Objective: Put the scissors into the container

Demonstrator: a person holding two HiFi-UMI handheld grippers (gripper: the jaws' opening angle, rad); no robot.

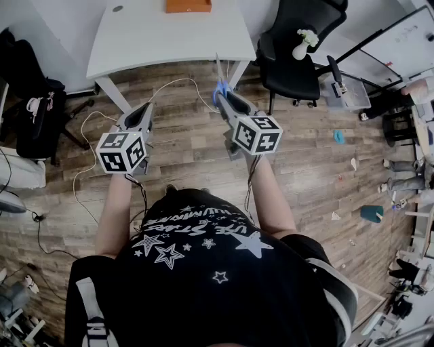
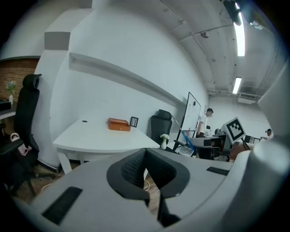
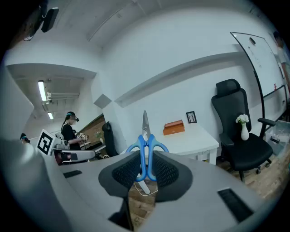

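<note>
Right gripper view: right tongs point(image 3: 146, 159) clench blue-handled scissors point(image 3: 145, 136), blades toward 12 o'clock — left tongs point(image 2: 146, 154) pressed together, pad against pad.

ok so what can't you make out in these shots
Orange rectangular box: cut by the head view's top edge; too small in both gripper views to show whether it opens.
Blue-handled steel scissors: mostly covered by the right gripper in the head view.
Small black picture frame: its picture too small, right gripper view.

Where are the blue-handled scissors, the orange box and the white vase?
blue-handled scissors point(image 3: 146, 140), right gripper view, blue handle near pivot.
orange box point(image 1: 188, 6), head view, top face.
white vase point(image 3: 244, 133), right gripper view, body.
</note>
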